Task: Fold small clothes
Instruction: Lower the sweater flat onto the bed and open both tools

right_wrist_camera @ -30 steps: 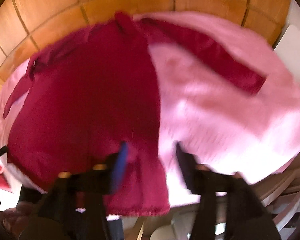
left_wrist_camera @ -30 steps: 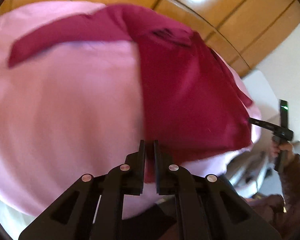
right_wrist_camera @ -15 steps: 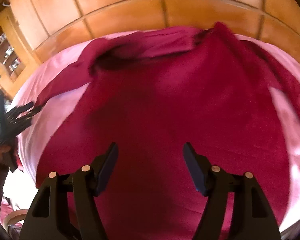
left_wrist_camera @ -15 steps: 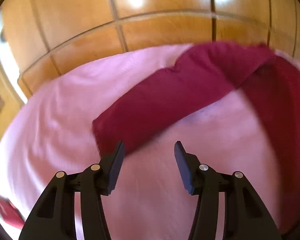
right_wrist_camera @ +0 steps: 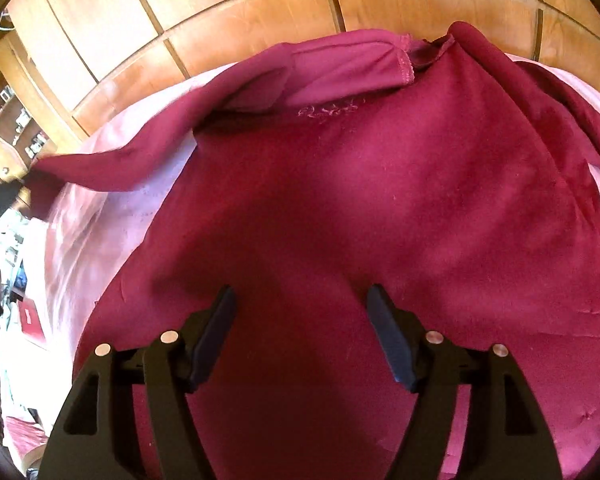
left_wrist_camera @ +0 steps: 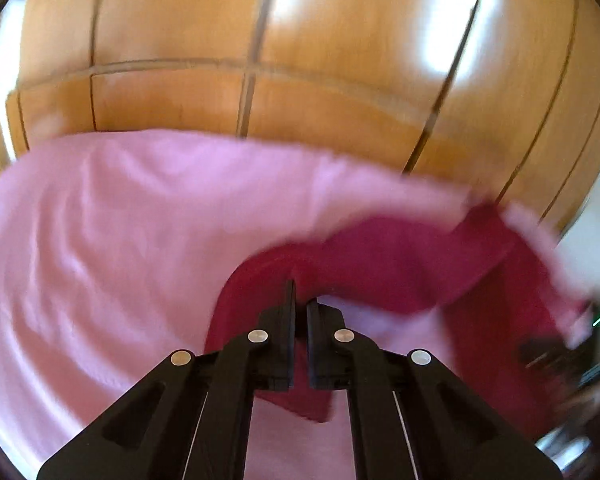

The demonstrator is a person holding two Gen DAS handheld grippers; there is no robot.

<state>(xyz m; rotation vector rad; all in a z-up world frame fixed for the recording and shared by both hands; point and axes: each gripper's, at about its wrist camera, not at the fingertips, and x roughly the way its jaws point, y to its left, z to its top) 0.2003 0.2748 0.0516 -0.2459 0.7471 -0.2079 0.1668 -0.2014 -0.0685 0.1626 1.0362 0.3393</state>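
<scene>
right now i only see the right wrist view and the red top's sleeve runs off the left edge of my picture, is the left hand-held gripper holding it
observer: yes, the left hand-held gripper is shut on the red sleeve, close to its end
operator: is that sleeve lying flat
observer: no, it looks lifted, curving up off the pink sheet to the jaws, and a short end hangs below them
</scene>
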